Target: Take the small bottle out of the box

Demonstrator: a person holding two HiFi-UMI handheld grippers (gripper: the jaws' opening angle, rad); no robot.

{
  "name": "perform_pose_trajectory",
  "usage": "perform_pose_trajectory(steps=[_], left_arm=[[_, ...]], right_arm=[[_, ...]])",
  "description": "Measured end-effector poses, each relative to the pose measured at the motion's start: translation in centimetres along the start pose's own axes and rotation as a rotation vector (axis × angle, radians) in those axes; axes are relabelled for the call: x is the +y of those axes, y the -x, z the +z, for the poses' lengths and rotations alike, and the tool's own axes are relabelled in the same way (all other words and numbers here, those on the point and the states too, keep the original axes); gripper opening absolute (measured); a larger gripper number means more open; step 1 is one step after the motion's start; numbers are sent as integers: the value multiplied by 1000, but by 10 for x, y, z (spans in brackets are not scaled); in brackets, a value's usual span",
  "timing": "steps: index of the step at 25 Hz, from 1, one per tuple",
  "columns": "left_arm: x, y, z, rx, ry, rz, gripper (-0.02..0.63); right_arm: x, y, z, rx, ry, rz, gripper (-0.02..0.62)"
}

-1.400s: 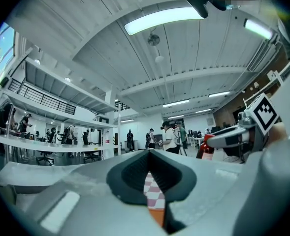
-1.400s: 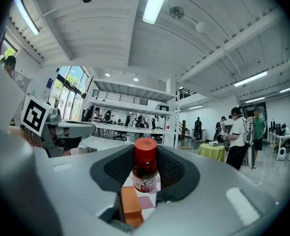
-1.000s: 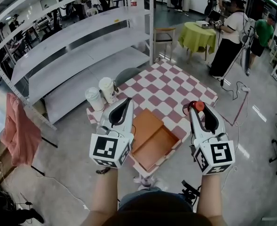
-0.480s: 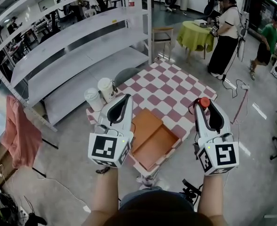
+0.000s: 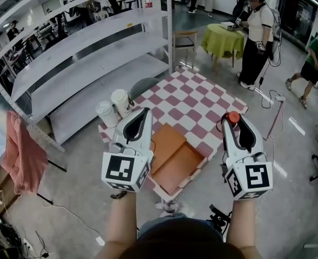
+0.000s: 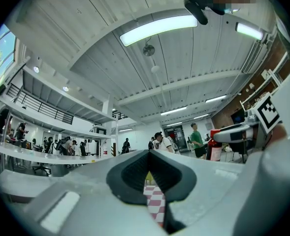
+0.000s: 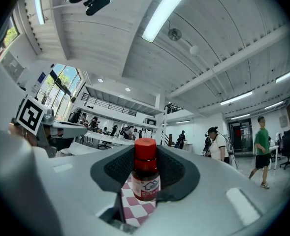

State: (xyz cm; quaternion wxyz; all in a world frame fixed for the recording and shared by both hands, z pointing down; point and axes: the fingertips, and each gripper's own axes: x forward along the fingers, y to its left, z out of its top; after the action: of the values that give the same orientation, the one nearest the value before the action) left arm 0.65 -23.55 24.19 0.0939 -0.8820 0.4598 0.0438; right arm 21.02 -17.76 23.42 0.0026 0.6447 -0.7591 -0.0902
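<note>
The small bottle (image 5: 234, 117), dark with a red cap and a white label, stands upright between the jaws of my right gripper (image 5: 235, 124), which is shut on it. It hangs above the right side of the checkered table, to the right of the box. In the right gripper view the bottle (image 7: 145, 181) sits between the dark pads (image 7: 116, 170). The open orange cardboard box (image 5: 181, 166) lies near the table's front edge, and nothing shows inside it. My left gripper (image 5: 141, 121) hovers at the box's left, jaws together with nothing in them; its pads (image 6: 135, 173) meet at the tip.
Two white lidded cups (image 5: 107, 114) (image 5: 122, 102) stand at the table's left corner. The table carries a red-and-white checkered cloth (image 5: 202, 99). Grey metal shelving (image 5: 83, 53) runs at the left. People stand beyond, near a green-covered table (image 5: 223, 39).
My right gripper with the bottle has drifted a little right and up, away from the box. The left gripper has barely moved. People in the background have walked.
</note>
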Motion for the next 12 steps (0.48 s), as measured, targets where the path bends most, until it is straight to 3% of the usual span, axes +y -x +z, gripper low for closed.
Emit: perform_pose_trajectory(steps=[12], left_arm=[[-3, 4, 2, -10, 7, -8, -2]], right_arm=[[2, 8, 4, -13, -15, -9, 133]])
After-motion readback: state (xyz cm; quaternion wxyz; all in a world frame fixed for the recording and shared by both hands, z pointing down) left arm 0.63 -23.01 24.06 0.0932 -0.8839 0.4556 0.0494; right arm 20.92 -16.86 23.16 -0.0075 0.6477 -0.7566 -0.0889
